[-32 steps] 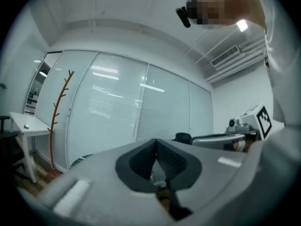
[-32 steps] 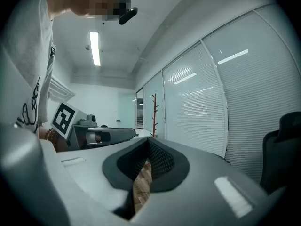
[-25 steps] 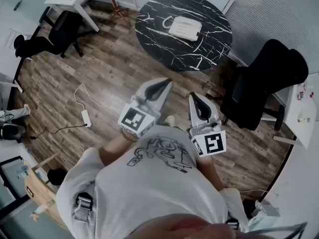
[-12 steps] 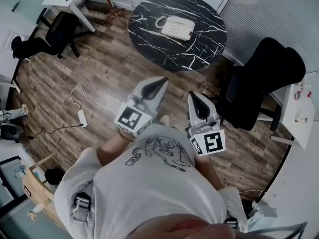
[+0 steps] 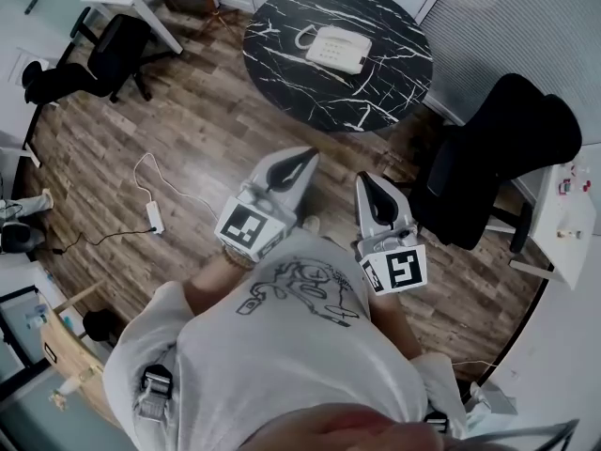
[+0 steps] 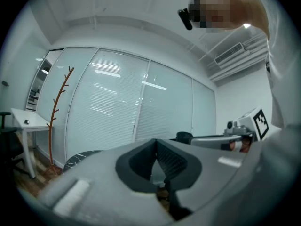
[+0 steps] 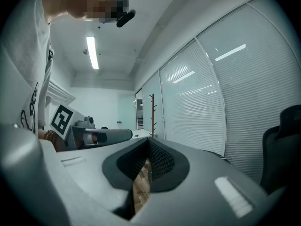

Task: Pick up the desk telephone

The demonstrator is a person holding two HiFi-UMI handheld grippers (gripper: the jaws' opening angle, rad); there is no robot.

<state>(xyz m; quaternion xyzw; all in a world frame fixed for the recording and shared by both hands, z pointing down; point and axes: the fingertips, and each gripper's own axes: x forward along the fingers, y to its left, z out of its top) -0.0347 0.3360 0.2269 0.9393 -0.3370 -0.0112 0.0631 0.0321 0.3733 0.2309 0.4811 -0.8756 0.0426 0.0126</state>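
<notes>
Person's shirt (image 5: pixel 282 336): fills the lower middle of the head view. The forearms are tucked in close, so both tools ride just in front of the body. This looks like a carrying posture, not a reach.

Left gripper (image 5: pixel 308 156): centre of the frame, pointing level toward the upper middle. In its own view the jaws are pressed together with nothing between them. Beyond them are only window blinds and a coat stand (image 6: pixel 59 107).

Right gripper (image 5: pixel 364 180): just beside the left one and aimed the same way. Its jaws are likewise together and empty, with a sliver of flooring showing under the tips.

Why closed: probably because nothing is within reach, so there is no reason yet to spread either pair.

Wood floor (image 5: pixel 207 130): a bare stretch lies between the tools and the table. A white power strip (image 5: pixel 152 216) with its cable lies at the left, off the straight line ahead.

Black chair (image 5: pixel 507 158): right of the frame, near the table's right edge. It could crowd an approach from that side.

Round table (image 5: pixel 282 73): upper middle, with a dark marbled top.

Desk telephone (image 5: pixel 334 49): white, resting on the table's upper part, untouched and well apart from both grippers. It is too small to tell how the handset sits.

Stage: the approach; the pick-up has not begun.
</notes>
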